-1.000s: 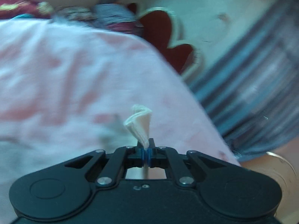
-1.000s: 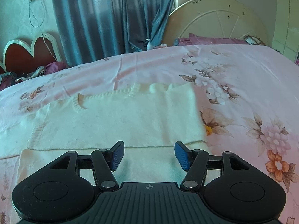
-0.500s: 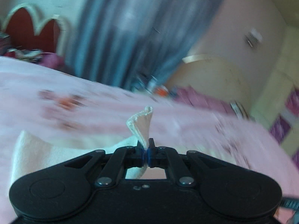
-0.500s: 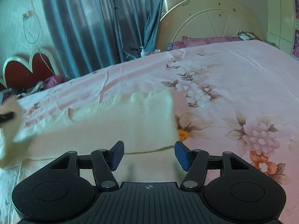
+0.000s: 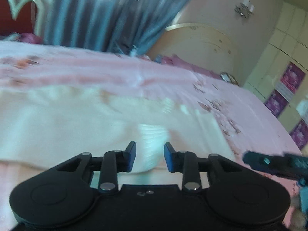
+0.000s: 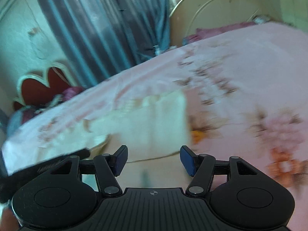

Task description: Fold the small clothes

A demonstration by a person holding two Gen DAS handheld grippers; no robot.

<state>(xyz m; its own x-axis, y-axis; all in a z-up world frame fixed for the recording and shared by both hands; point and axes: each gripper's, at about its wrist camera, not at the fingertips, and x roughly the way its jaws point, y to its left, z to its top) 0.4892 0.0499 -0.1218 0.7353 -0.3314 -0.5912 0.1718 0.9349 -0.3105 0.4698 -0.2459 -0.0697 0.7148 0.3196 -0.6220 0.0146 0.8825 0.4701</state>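
Sleeve fold laid over, left grip being let go.
Left hand-held gripper (image 5: 149, 158): jaws have just been opening, part open, ribbed cuff (image 5: 152, 134) between them, unpinched; back off low so the fold stays. Right hand-held gripper (image 6: 153, 160) wide open, empty, tilted down over the cream sweater (image 6: 154, 119) near the bed's (image 6: 250, 73) front edge.

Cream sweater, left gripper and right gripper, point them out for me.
cream sweater (image 6: 154, 127), right wrist view, flat folded body.
left gripper (image 5: 150, 157), left wrist view, between fingertips.
right gripper (image 6: 154, 159), right wrist view, between fingertips.
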